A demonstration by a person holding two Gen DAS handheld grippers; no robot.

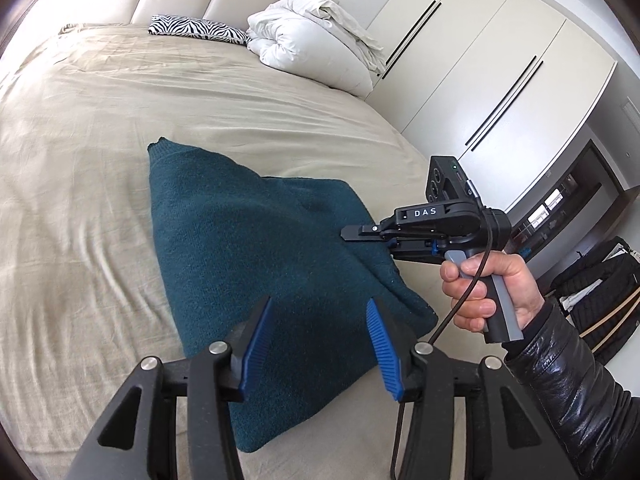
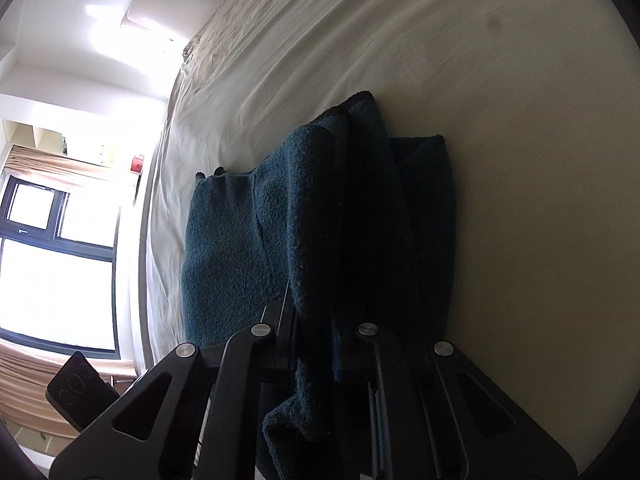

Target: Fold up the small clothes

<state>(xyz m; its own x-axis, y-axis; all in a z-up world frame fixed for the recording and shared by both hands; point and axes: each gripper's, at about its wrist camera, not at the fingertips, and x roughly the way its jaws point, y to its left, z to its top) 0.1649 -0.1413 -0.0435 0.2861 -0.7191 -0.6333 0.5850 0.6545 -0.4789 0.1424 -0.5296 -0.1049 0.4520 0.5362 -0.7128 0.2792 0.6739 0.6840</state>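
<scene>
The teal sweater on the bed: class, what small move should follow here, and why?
Probably carry the pinched edge across the teal sweater: the right claw is shut on a lifted fold, and the left claw is open above the near part, free to steady it.

The teal garment (image 2: 320, 216) is hiding the right tool's (image 2: 316, 312) fingertips; the frame edge is cutting off the person's sleeve (image 1: 580, 392).

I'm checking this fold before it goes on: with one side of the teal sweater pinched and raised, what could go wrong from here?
1. The right tongs pinch only the edge of the teal sweater; the thick knit might slip out.
2. The left tongs are open and hold nothing, so the sweater could drag across the bed sheet and bunch.
3. The cable hangs near the cloth and could snag.
</scene>
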